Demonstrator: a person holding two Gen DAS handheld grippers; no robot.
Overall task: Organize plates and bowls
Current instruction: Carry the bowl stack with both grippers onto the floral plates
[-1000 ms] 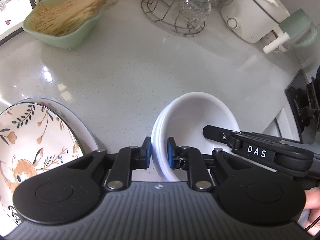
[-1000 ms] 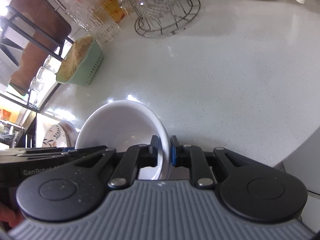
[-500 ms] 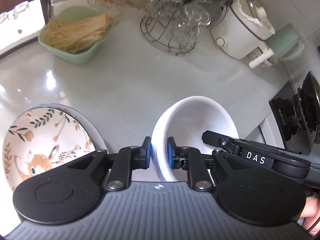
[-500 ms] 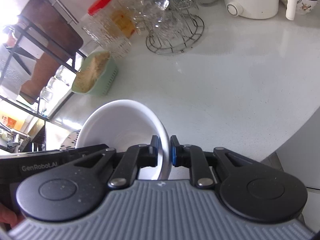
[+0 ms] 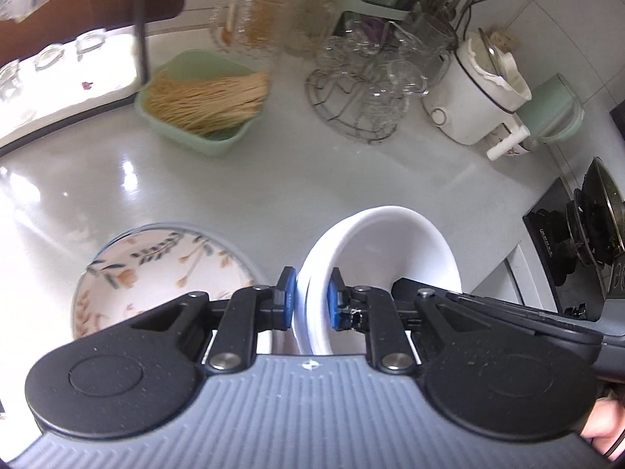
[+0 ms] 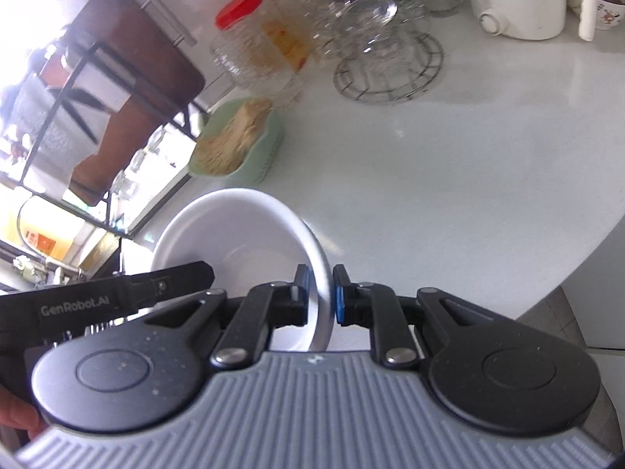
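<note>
Our white counter (image 5: 320,179) and what sits on it

We see a floral plate (image 5: 156,269), a green noodle tray (image 5: 203,105), a red-lidded jar (image 5: 258,11), a wire rack (image 5: 363,97) of glasses, a white cooker (image 5: 476,93) and a green canister (image 5: 558,113).

Bare counter (image 5: 351,179) ahead, floral plate (image 5: 156,269) left — glass rack (image 5: 359,105) behind

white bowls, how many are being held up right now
2 at least: a nested stack of white bowls, two rims showing. The left gripper pinches one side, the right gripper the opposite side. More could be nested unseen.
</note>
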